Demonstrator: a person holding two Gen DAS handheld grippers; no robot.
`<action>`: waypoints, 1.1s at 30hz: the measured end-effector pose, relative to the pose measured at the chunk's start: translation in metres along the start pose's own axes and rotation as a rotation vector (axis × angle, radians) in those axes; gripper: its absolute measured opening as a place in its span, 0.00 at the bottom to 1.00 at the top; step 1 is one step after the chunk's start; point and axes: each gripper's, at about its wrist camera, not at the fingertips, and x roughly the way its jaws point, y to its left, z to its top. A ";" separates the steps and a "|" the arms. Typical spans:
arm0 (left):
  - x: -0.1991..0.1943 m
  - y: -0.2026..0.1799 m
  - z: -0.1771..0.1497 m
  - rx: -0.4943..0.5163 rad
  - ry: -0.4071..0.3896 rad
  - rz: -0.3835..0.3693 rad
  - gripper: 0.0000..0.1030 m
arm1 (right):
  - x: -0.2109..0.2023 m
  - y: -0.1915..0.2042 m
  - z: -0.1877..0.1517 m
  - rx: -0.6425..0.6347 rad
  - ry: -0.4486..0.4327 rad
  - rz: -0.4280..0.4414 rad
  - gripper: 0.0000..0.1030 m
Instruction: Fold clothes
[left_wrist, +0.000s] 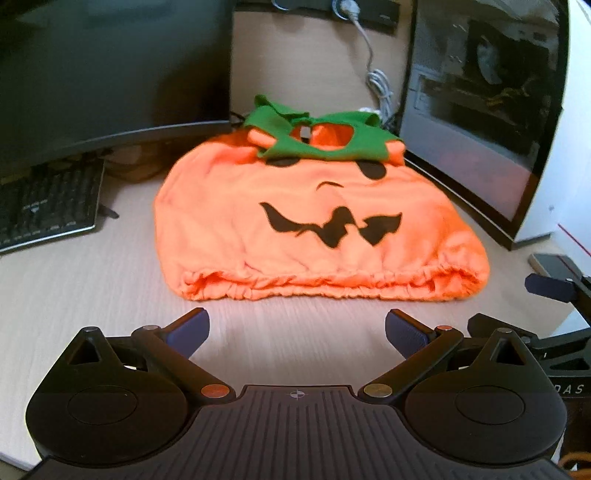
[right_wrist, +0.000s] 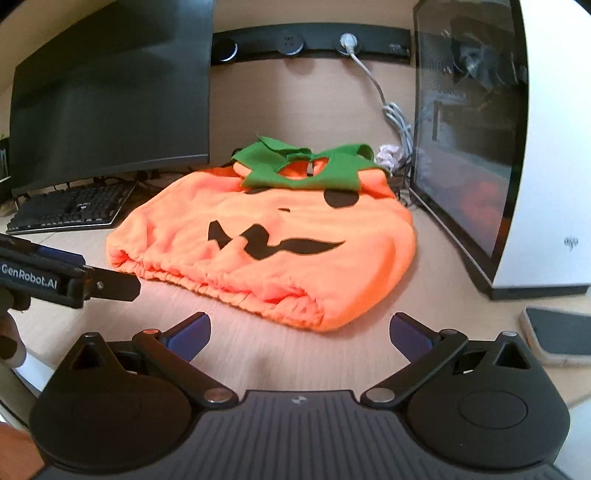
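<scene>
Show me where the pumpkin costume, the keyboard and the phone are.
pumpkin costume (left_wrist: 306, 225): left wrist view, orange front near the mouth.
keyboard (right_wrist: 70, 208): right wrist view, middle keys.
phone (right_wrist: 557, 334): right wrist view, dark screen.

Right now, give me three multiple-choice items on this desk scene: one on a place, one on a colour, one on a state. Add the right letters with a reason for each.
1. Where does the keyboard lie relative to the pumpkin costume?
A. To its left, under the monitor
B. On top of it
C. To its right, beside the phone

2. What colour is the costume's collar?
A. Purple
B. Green
C. White

3. How is the left gripper?
A. Shut on the hem
B. Shut on nothing
C. Open, short of the hem

Key: 1 A, the keyboard sits at the left below the dark monitor. 2 B, green fabric rings the neck opening. 3 C, its fingers stand wide apart with bare desk between them and the hem.
</scene>
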 end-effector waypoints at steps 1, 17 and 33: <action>0.000 0.001 0.000 0.002 0.009 -0.003 1.00 | 0.000 0.000 0.000 0.007 0.004 0.002 1.00; -0.010 -0.010 -0.014 0.017 0.053 0.053 1.00 | 0.001 -0.003 -0.001 0.113 0.063 0.040 1.00; -0.009 -0.018 -0.011 0.049 0.018 0.054 1.00 | 0.002 -0.006 -0.002 0.110 0.048 0.029 1.00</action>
